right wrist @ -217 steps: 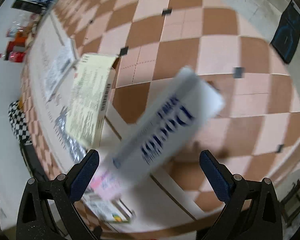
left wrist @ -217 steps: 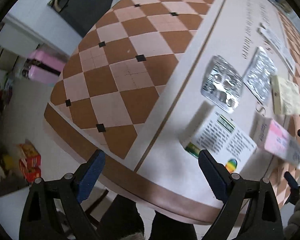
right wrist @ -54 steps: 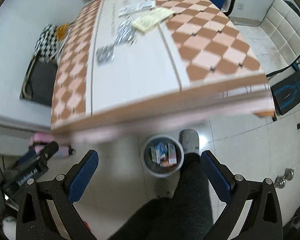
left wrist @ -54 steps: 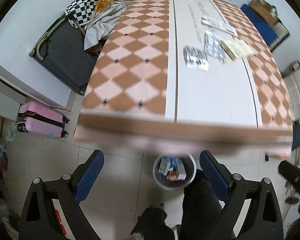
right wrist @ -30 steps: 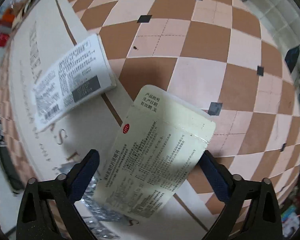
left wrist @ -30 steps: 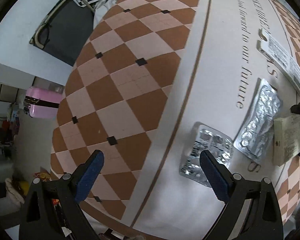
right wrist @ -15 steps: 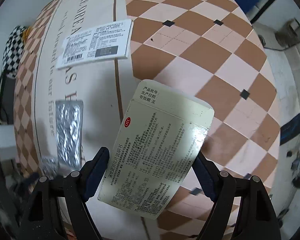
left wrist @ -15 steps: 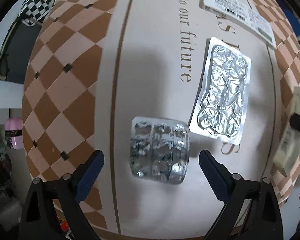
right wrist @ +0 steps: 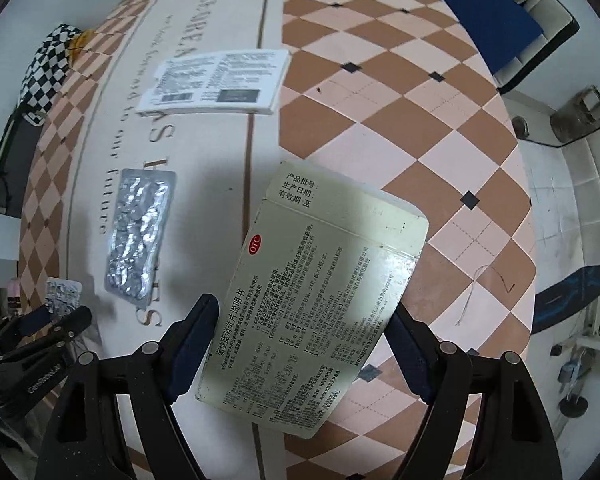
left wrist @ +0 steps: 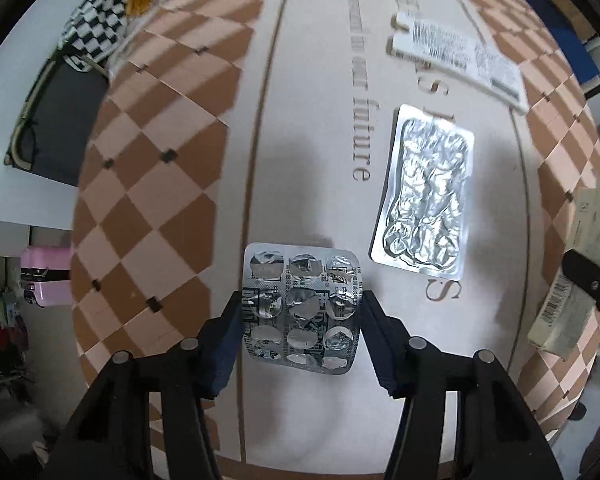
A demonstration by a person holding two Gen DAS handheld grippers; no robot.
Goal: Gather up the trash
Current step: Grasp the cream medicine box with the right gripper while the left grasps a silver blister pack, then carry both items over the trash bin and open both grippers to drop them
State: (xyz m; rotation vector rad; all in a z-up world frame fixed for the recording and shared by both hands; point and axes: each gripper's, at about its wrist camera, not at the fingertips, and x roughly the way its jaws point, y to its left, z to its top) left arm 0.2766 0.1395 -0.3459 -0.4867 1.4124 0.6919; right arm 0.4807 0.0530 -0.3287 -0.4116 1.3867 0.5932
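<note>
My left gripper (left wrist: 300, 336) is shut on a square silver blister pack (left wrist: 300, 308), its blue pads touching both side edges, on the white strip of the table (left wrist: 308, 160). My right gripper (right wrist: 300, 340) is shut on a flattened pale yellow medicine box (right wrist: 320, 300) printed with black text. A longer crumpled foil blister sheet (left wrist: 424, 196) lies between them; it also shows in the right wrist view (right wrist: 140, 236). A flattened white box (left wrist: 456, 56) lies farther along the table, and shows in the right wrist view (right wrist: 220, 80) too.
The table has a brown-and-pink checkered top (right wrist: 400, 100) with rounded edges. A dark cot with a checkered cloth (left wrist: 96, 24) and a pink suitcase (left wrist: 46, 276) stand on the floor to the left. A white sofa (right wrist: 580, 200) stands to the right.
Both grippers have closed in: the left onto the square blister pack, the right onto the yellow box. A second ago both were open above the table.
</note>
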